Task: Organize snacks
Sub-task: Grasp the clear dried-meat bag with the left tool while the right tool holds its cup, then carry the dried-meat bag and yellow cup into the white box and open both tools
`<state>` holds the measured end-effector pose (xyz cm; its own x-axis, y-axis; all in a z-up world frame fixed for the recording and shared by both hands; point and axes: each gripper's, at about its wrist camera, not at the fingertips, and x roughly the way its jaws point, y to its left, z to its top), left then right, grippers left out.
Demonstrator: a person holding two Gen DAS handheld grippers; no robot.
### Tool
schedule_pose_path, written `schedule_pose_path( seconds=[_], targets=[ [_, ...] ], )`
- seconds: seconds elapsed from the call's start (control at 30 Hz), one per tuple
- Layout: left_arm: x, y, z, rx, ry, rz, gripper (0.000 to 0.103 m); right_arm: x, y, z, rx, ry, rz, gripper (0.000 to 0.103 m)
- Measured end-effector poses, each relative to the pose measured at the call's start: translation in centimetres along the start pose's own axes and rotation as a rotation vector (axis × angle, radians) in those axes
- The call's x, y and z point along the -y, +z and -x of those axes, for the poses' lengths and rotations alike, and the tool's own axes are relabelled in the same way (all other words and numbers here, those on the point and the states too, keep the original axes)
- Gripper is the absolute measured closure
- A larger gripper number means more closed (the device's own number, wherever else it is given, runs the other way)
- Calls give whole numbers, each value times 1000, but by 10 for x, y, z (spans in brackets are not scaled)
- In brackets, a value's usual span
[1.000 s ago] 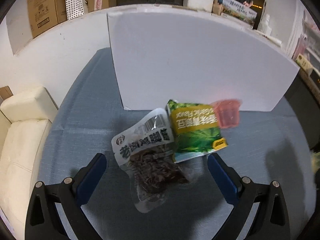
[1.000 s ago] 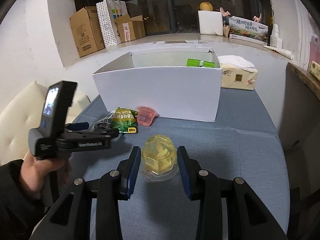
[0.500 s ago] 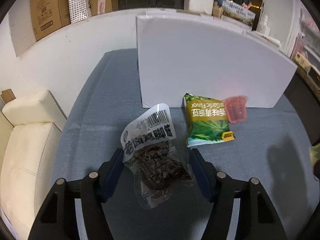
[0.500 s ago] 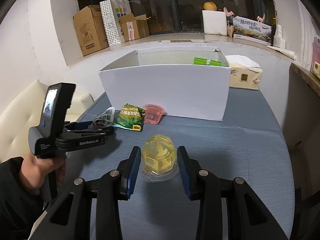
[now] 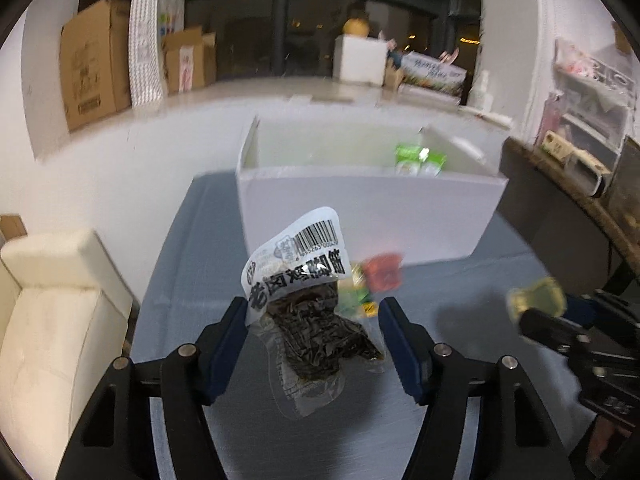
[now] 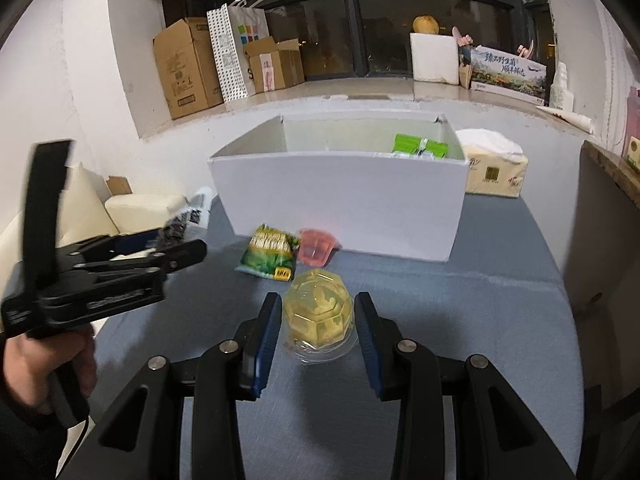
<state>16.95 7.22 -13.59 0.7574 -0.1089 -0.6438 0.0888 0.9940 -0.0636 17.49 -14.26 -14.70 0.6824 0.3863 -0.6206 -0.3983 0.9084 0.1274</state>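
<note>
My left gripper (image 5: 314,326) is shut on a clear packet of dark snack with a white barcode label (image 5: 308,288) and holds it above the blue table; it also shows in the right wrist view (image 6: 182,226). My right gripper (image 6: 318,316) is shut on a yellow jelly cup (image 6: 318,312), held a little above the table. A green snack bag (image 6: 269,251) and a pink jelly cup (image 6: 316,246) lie on the table before the open white box (image 6: 340,204). Green packets (image 6: 418,146) lie inside the box.
A tissue box (image 6: 496,168) stands right of the white box. Cardboard boxes (image 6: 188,68) and a paper bag sit on the window ledge. A cream sofa (image 5: 44,304) is left of the blue table (image 6: 460,340). A dark counter edge (image 6: 612,172) is at right.
My left gripper closed on the dark snack packet and lifted it off the table, tilting up toward the white box. My right gripper kept its hold on the yellow jelly cup.
</note>
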Motion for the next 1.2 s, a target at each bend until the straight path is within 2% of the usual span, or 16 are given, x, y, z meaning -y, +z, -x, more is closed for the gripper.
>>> schedule_pose_path(
  seconds=[0.27, 0.47, 0.7, 0.83, 0.93, 0.97, 1.0, 1.03, 1.2],
  targets=[
    [25, 70, 26, 110, -21, -49, 32, 23, 60, 14, 96, -14, -8, 62],
    [33, 120, 13, 150, -28, -68, 32, 37, 110, 3, 132, -20, 12, 62],
    [30, 161, -37, 130, -27, -70, 32, 63, 149, -38, 115, -7, -6, 62],
    [28, 165, -71, 81, -17, -82, 30, 81, 157, -66, 80, -16, -26, 62],
    [25, 159, -95, 40, 9, -71, 16, 90, 155, -79, 63, -44, -28, 60],
    [22, 156, -106, 6, 16, -61, 7, 93, 153, -84, 48, -54, -27, 55],
    [20, 153, -114, -16, 28, -52, 0, 95, 152, -88, 39, -62, -26, 26],
    [19, 150, -118, -22, 35, -51, 0, 97, 150, -90, 43, -80, -22, 2],
    [14, 140, -125, -30, 53, -29, 0, 105, 142, -93, 37, -86, -40, 0]
  ],
)
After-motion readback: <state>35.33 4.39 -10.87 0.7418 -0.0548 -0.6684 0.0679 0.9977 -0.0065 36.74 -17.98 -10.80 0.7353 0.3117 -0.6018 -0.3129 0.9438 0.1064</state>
